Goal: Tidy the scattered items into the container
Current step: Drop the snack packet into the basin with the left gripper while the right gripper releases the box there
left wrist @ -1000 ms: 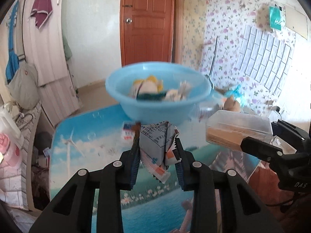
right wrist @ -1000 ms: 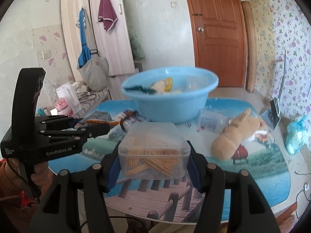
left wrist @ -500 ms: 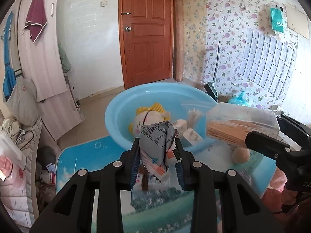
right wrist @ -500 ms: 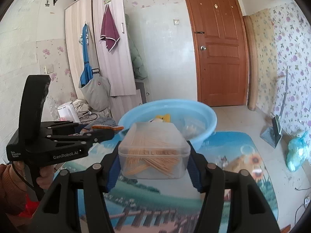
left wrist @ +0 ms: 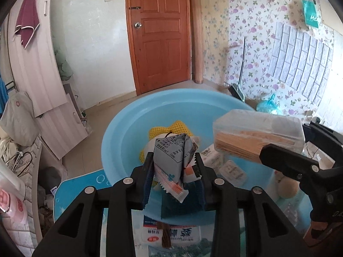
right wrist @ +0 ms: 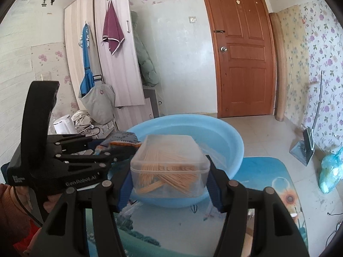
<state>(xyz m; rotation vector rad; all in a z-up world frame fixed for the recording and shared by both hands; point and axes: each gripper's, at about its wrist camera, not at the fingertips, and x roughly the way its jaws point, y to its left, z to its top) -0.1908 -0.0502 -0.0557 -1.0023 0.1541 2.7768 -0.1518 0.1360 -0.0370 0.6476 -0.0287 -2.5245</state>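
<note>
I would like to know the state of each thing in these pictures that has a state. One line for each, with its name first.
left gripper: jaws just eased open a little, snack packet between them
snack packet: crumpled, upright, over the basin
right gripper: shut on the toothpick box
toothpick box: lid on, held over the basin's near rim
blue basin: already holds several items
door: closed

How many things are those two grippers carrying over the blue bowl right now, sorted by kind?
Printed packets: 1, the packet between the left gripper's pads.
Clear boxes of wooden sticks: 1, the box clamped in the right gripper.
Total carried: 2, both above the bowl.
</note>
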